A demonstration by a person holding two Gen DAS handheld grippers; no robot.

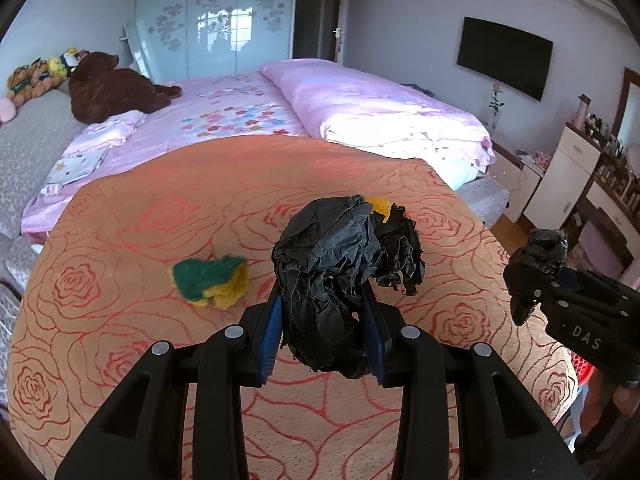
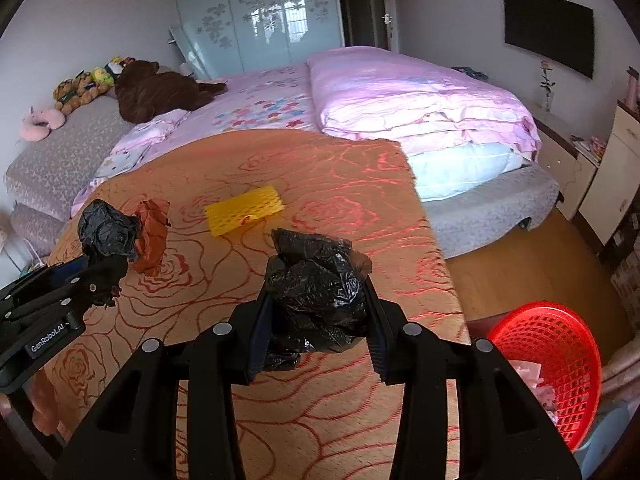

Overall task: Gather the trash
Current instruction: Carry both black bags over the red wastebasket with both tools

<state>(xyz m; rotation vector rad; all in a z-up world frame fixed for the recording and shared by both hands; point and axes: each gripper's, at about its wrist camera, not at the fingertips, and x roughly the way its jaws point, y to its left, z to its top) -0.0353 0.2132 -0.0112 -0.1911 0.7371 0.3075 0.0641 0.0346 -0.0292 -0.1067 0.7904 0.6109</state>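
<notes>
My left gripper [image 1: 324, 316] is shut on a crumpled black paper wad [image 1: 328, 264], held above the orange rose-patterned table [image 1: 160, 380]. My right gripper [image 2: 320, 312] is shut on a crumpled black plastic bag [image 2: 320, 284], also above the table. Each gripper shows in the other's view: the right one at the right edge [image 1: 536, 276], the left one at the left edge [image 2: 104, 256]. A green and yellow scouring sponge [image 1: 210, 280] lies left of the left gripper. A yellow foam net [image 2: 244, 210] and a crumpled brown paper [image 2: 152, 236] lie on the table.
A red mesh basket [image 2: 560, 360] holding pink scraps stands on the floor at the table's right. A bed [image 2: 400, 100] with pink bedding lies beyond the table. Cabinets [image 1: 560, 172] line the right wall.
</notes>
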